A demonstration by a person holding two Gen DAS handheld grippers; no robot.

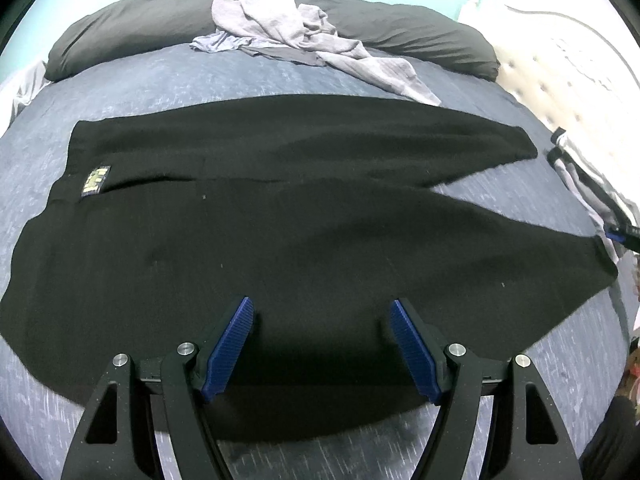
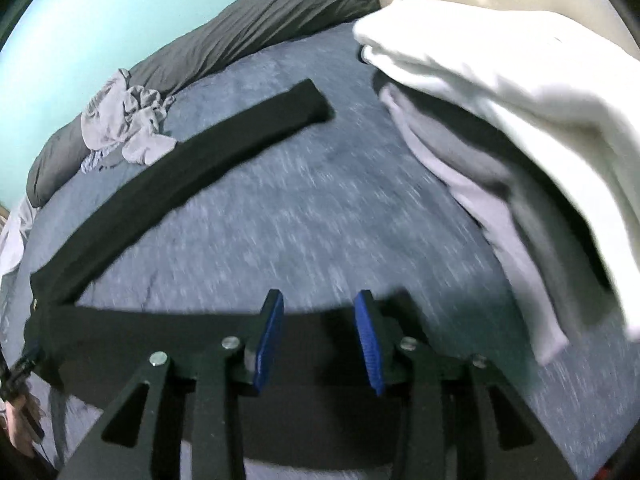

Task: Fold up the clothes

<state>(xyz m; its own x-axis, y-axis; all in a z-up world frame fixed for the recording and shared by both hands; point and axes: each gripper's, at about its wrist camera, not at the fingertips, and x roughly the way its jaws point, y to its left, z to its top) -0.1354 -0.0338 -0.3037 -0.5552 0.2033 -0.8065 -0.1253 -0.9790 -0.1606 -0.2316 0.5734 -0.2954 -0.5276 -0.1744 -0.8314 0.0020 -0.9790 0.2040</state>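
black trousers (image 1: 280, 216) lie spread flat on the blue-grey bedspread (image 1: 160, 80), legs out to the right, a yellow label (image 1: 96, 179) near the waist. left wrist view: left gripper (image 1: 322, 346) hangs over the near edge, jaws wide apart, nothing between them. crumpled grey garment (image 1: 280, 28) against the dark pillow (image 1: 132, 28). right wrist view, blurred: right gripper (image 2: 318, 342) over a trouser leg, jaws apart, holding nothing. white and grey clothes (image 2: 500, 120) heaped at right.
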